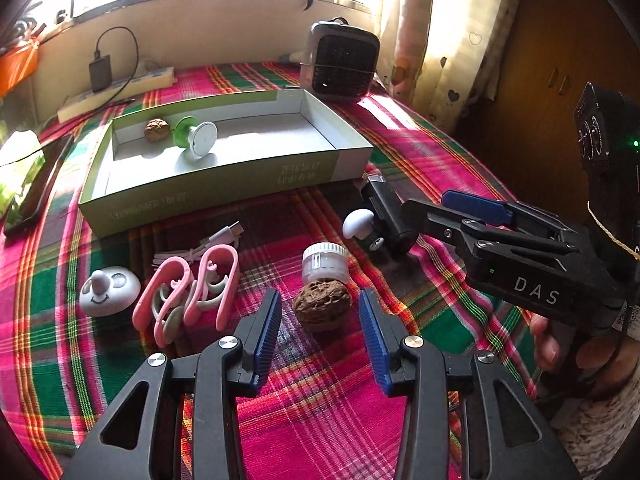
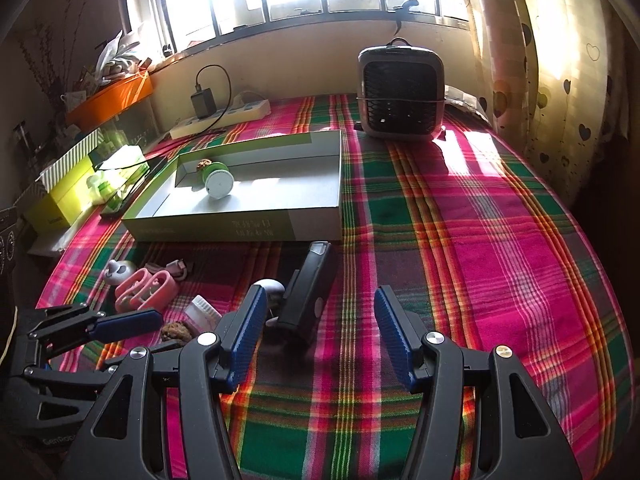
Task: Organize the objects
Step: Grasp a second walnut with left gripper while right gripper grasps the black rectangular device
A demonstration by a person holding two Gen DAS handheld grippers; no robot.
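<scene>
Walnut (image 1: 322,306) before jar (image 1: 325,262), clips (image 1: 188,292).

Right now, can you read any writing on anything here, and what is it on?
"DAS": white letters on the right gripper body.
"GenRob", cut off: on the left gripper body.
Pale print on the box front wall: upside down, too blurred to read.

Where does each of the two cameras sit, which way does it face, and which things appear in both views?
Left wrist: on the left gripper, facing the window; its open fingers flank a walnut; the right gripper and a hand show at right.
Right wrist: on the right gripper, facing the window; its open fingers sit beside a black device; the left gripper shows at left.
Shared: the box, heater and pink clips.
</scene>
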